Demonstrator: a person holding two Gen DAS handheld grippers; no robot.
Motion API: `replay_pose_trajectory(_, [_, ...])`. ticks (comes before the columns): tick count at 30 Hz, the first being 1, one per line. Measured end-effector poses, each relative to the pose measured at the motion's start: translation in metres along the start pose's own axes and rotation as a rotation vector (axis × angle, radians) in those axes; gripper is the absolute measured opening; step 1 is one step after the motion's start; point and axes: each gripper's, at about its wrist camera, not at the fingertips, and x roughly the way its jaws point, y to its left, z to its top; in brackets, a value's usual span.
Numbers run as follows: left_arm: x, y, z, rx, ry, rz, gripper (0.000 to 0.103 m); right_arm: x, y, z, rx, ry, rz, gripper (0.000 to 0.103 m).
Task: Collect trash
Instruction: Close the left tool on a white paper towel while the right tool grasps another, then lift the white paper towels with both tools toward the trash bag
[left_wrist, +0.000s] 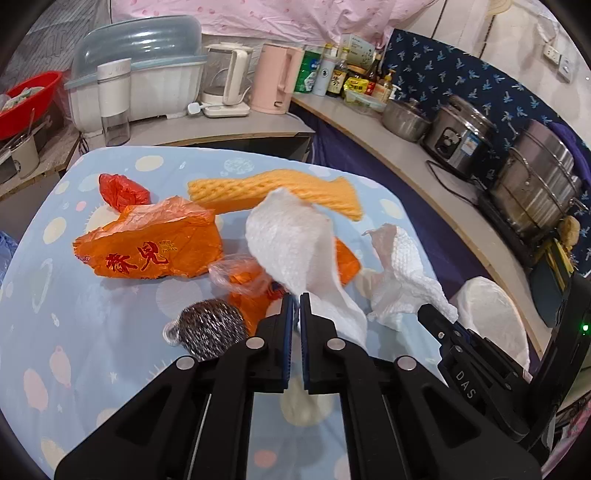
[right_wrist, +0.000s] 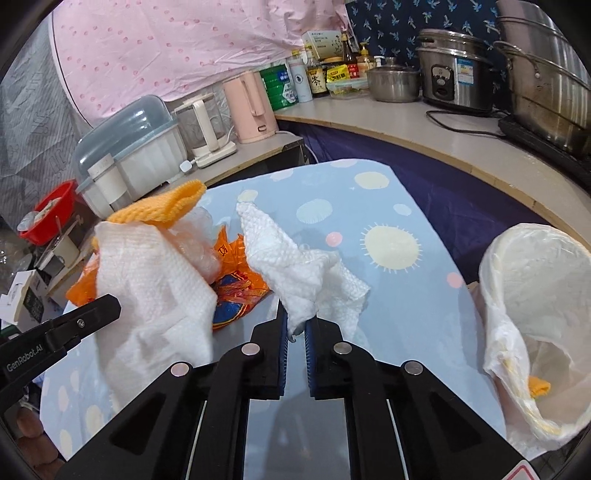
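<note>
On the blue dotted tablecloth (left_wrist: 92, 332) lies a heap of trash: an orange plastic bag (left_wrist: 155, 247), a red bag (left_wrist: 122, 192), a yellow foam net (left_wrist: 273, 192), a clear wrapper (left_wrist: 236, 273) and a steel scourer (left_wrist: 210, 328). My left gripper (left_wrist: 297, 299) is shut on a white paper towel (left_wrist: 288, 236), lifted off the cloth. My right gripper (right_wrist: 297, 314) is shut on a second crumpled paper towel (right_wrist: 295, 266). Each gripper shows in the other's view: the right gripper (left_wrist: 428, 314), the left gripper (right_wrist: 110, 302). A white-lined bin (right_wrist: 535, 295) stands open at the right.
Behind the table a counter (left_wrist: 229, 125) carries a covered dish rack (left_wrist: 140, 74), a glass kettle (left_wrist: 225, 77), a pink kettle (left_wrist: 273, 77) and bottles. A curved shelf (right_wrist: 461, 125) to the right holds pots and a rice cooker (right_wrist: 454, 70). A red basin (left_wrist: 26, 99) sits far left.
</note>
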Motion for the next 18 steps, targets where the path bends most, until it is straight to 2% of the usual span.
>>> replay_pose_trajectory(12, [-0.058,-0.05,-0.032,0.059,-0.032,-0.071,0.004,-0.086,-0.034,-0.021,0.069,-0.084,-0.012,0.008])
replay_pose_trajectory(16, [-0.057,-0.048,-0.043,0.039,-0.009,-0.044,0.004,-0.105,-0.045,-0.028,0.075,-0.096,-0.027,0.008])
replay_pose_trajectory(17, [-0.054,-0.046,-0.045,0.032,-0.001,-0.034,0.006,-0.108,-0.047,-0.031,0.075,-0.098,-0.032,0.008])
replay_pose_trajectory(18, [-0.052,-0.043,-0.047,0.027,0.009,-0.026,0.012,-0.111,-0.049,-0.032,0.075,-0.099,-0.034,0.008])
